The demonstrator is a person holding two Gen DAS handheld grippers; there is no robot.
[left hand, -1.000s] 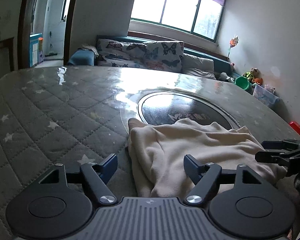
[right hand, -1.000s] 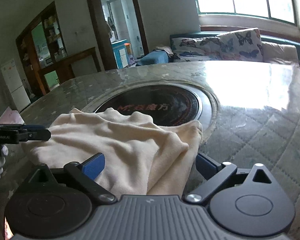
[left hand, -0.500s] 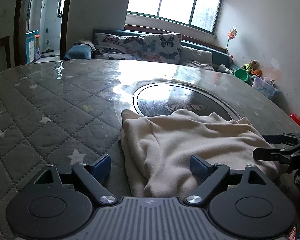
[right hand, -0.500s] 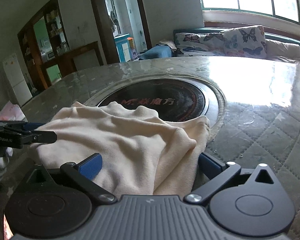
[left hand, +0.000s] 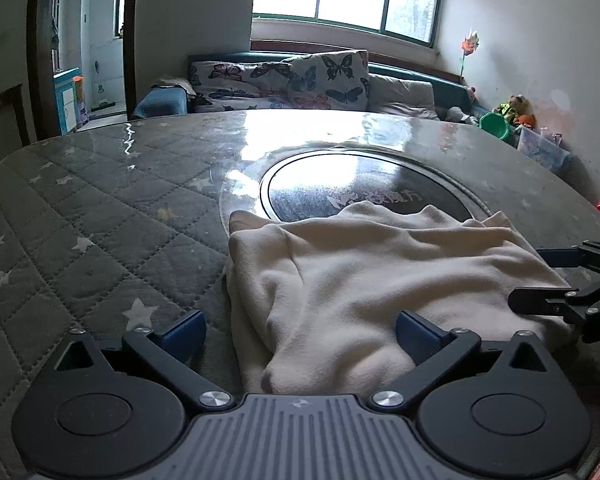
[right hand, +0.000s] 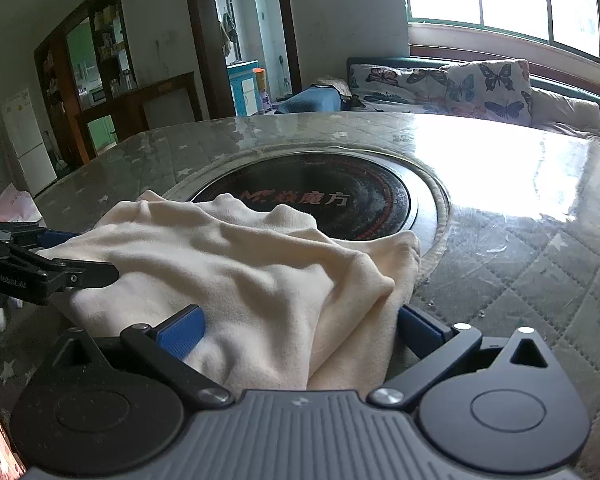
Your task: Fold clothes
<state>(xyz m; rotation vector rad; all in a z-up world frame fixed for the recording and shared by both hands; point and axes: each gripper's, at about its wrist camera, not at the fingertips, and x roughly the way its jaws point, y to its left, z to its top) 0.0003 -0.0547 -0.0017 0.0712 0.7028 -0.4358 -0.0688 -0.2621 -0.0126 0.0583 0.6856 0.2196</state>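
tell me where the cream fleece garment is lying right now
In both wrist views the cream fleece garment lies bunched on the quilted table, its far edge overlapping the round black glass insert.

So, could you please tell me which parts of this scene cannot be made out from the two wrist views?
- Cream fleece garment: its near edge is hidden under the left gripper body in the left wrist view and under the right gripper body in the right wrist view.
- Black round glass inset: its near part is covered by the garment.
- Quilted grey table cover: its near rim is cut off by the frame edge.
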